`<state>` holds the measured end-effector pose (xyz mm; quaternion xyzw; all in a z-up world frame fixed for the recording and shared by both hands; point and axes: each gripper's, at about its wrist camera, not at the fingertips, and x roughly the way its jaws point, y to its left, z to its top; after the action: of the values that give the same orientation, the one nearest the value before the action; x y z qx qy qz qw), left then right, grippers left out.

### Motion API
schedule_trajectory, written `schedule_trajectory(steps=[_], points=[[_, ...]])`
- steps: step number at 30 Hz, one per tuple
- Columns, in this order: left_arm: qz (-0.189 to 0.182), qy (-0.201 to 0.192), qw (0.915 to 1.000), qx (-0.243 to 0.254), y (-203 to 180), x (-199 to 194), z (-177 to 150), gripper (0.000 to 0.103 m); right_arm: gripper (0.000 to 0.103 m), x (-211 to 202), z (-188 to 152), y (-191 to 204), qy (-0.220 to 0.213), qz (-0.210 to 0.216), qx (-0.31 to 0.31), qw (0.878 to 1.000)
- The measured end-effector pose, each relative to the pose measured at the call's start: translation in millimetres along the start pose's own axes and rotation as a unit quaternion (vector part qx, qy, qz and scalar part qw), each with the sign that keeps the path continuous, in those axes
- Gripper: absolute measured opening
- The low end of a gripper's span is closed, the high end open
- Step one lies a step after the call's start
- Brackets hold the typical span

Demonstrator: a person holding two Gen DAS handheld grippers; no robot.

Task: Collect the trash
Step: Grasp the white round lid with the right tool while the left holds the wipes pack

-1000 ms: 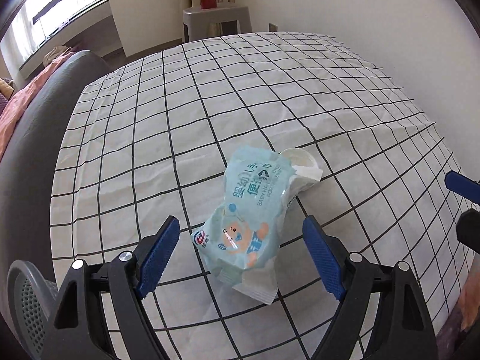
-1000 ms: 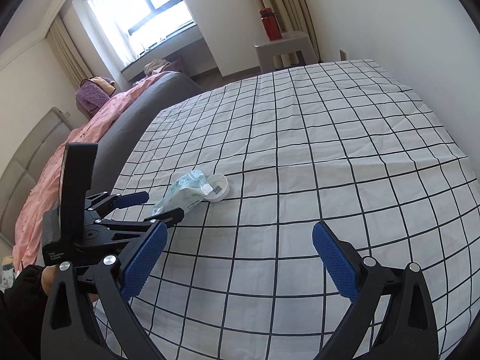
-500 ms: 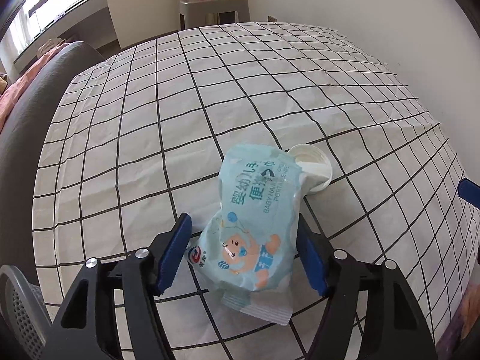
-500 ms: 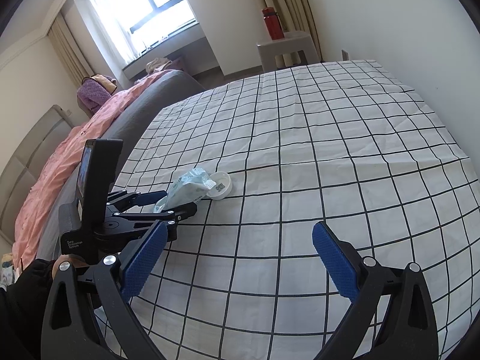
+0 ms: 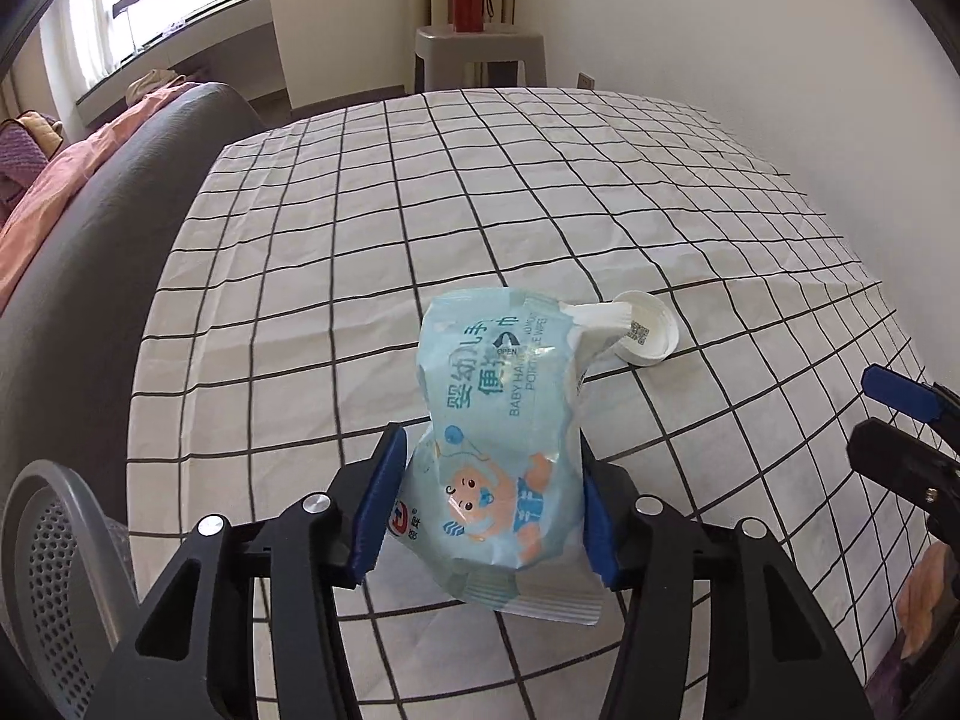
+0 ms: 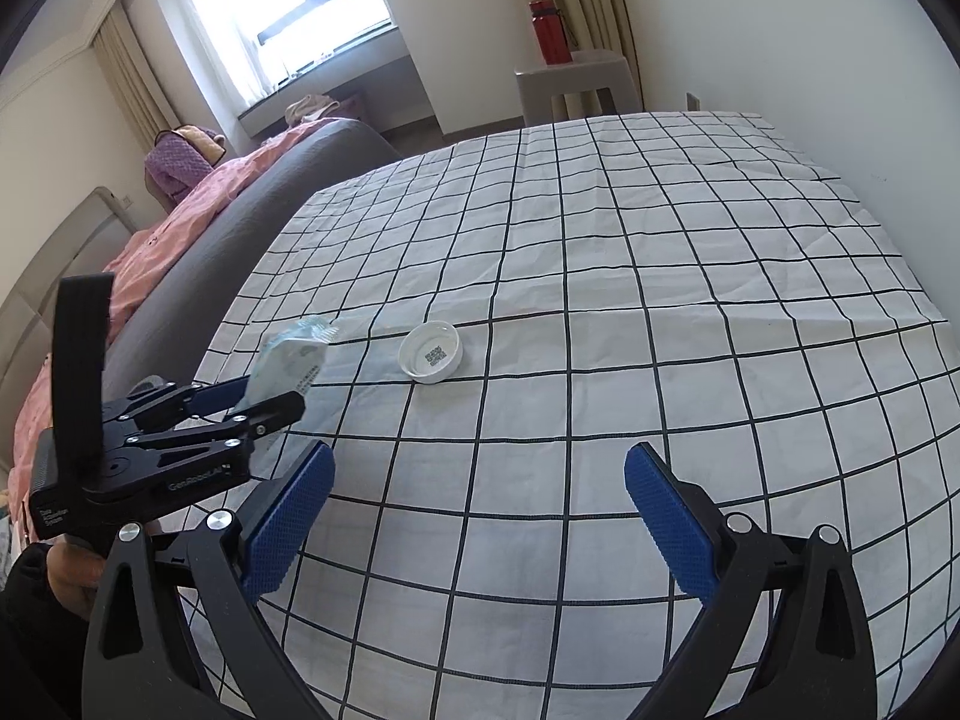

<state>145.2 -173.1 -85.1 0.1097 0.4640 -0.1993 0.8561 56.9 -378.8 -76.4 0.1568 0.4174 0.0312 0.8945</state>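
Blue pads of my left gripper (image 5: 483, 513) pinch the lower part of the pale blue wipes packet (image 5: 501, 450), which stands tilted just above the checked cloth (image 5: 372, 276); a white round lid (image 6: 431, 351) lies on the cloth just beside the packet's top; my right gripper (image 6: 477, 519) hangs over the cloth, fingers spread wide around nothing.

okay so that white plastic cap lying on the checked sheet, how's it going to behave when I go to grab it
The white cap looks rigid and thin-walled, so probably light and unlikely to crush. It lies open side up on the soft checked sheet, so it should sit still rather than roll. Its low smooth rim may slip from the jaws.
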Motion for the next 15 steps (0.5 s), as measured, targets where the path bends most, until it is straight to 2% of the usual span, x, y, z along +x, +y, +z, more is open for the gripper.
schedule_trajectory(steps=[6,15], points=[[0.020,-0.029,0.9991,-0.022,16.2,-28.8,-17.8,0.051,0.096,22.1,4.3,9.5,0.018,-0.010,-0.010,1.000],[0.044,-0.049,0.9963,-0.056,41.3,-55.5,-38.9,0.051,0.094,62.0,20.7,29.2,0.031,-0.048,-0.042,0.998]])
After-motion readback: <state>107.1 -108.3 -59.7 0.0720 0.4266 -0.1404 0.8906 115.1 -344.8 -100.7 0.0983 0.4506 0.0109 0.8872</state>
